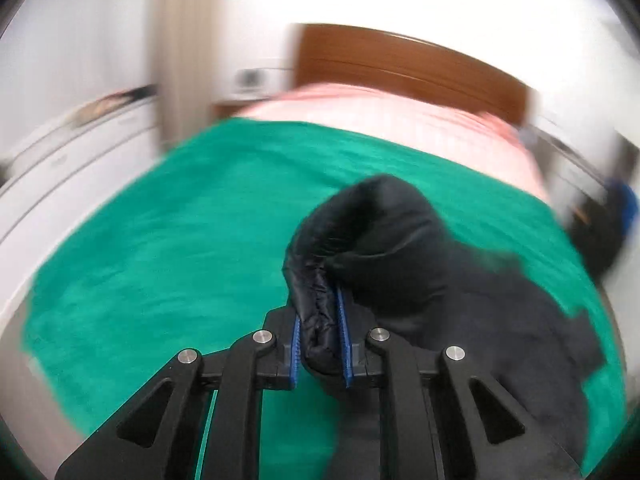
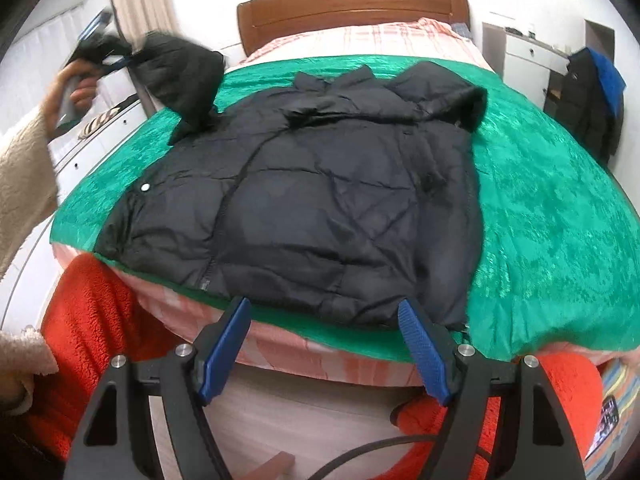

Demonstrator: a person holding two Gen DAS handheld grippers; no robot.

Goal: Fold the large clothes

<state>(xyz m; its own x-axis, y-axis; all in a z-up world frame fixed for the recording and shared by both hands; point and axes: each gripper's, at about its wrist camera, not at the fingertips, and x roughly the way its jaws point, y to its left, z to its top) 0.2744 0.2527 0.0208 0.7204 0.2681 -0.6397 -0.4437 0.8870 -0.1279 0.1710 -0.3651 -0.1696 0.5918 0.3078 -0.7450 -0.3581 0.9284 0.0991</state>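
Note:
A black puffer jacket (image 2: 320,208) lies flat on a green cloth (image 2: 540,220) spread over the bed. Its left sleeve (image 2: 180,76) is lifted off the bed, held by my left gripper (image 2: 116,62) at the far left of the right wrist view. In the left wrist view my left gripper (image 1: 320,332) is shut on the black sleeve cuff (image 1: 360,232), raised above the green cloth (image 1: 180,240). My right gripper (image 2: 324,320) is open and empty, hovering just in front of the jacket's bottom hem at the bed's near edge.
A wooden headboard (image 2: 352,4) stands at the far end, with a pink plaid bedsheet (image 2: 360,40) below it. White drawers (image 2: 100,144) stand to the left. A dark coat with blue (image 2: 596,92) hangs at right. The person's orange fleece trousers (image 2: 92,320) are close below.

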